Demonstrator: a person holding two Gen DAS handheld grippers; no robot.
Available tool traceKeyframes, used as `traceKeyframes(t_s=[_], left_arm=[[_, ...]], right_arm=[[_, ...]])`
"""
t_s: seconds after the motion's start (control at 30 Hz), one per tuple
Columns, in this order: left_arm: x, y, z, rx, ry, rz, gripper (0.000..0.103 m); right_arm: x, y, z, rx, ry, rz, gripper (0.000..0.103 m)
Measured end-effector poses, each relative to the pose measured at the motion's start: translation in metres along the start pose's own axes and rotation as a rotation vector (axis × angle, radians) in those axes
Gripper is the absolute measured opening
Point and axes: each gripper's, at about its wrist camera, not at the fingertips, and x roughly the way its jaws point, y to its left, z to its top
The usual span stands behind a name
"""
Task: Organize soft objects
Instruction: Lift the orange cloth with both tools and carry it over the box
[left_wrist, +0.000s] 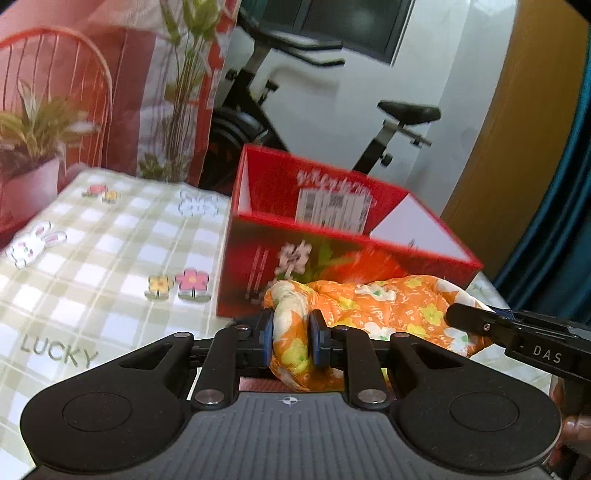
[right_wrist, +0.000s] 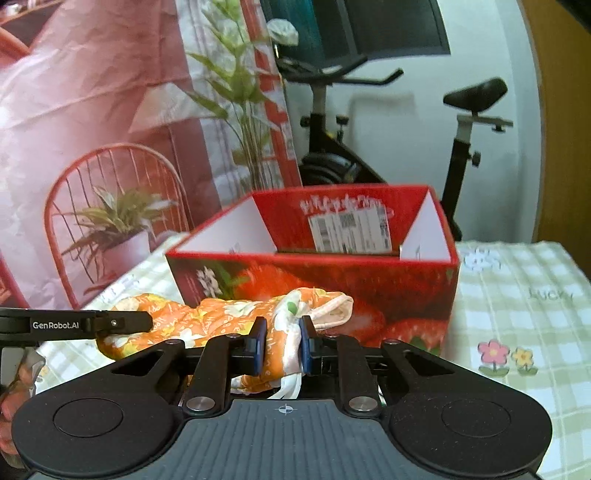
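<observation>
the orange floral cloth (left_wrist: 373, 306) is a limp, padded-looking piece of fabric, strung out just in front of the near wall of the open red box (left_wrist: 332, 254), which stands on the checked surface (left_wrist: 92, 236). the left tool (left_wrist: 293, 338) has its blue pads pressed into one bunched end of the cloth, and the right tool (right_wrist: 282, 341) is pinched on the other end, where a white edge of the fabric spills out past it; both grips are closed on fabric, not on air. seen from the left wrist, the right tool's black finger comes in from the right over the far end of the cloth. by the look of it the cloth is light and soft, with no stiffness to keep a shape, so the middle will likely sag between the two holds and any loose corner will trail. it is not fragile, but thin folds could slide out of the pads, so a thick gathered bunch at each end seems the safest hold. the box is open at the top and looks roomy enough to take it.
</observation>
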Motion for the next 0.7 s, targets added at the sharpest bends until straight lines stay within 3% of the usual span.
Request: traceKeyframes(t_s=[0.4, 0.7], left_arm=[[-0.041, -0.018, 0.050, 0.024, -0.151, -0.065, 0.020], [-0.005, -0.024, 0.095, 0.075, -0.161, -0.066, 0.020]], right_arm=[[-0.046, 0.008, 0.051, -0.059, -0.157, 0.029, 0.017], [-0.017, -0.010, 0.106, -0.132, -0.165, 0.025, 0.017]])
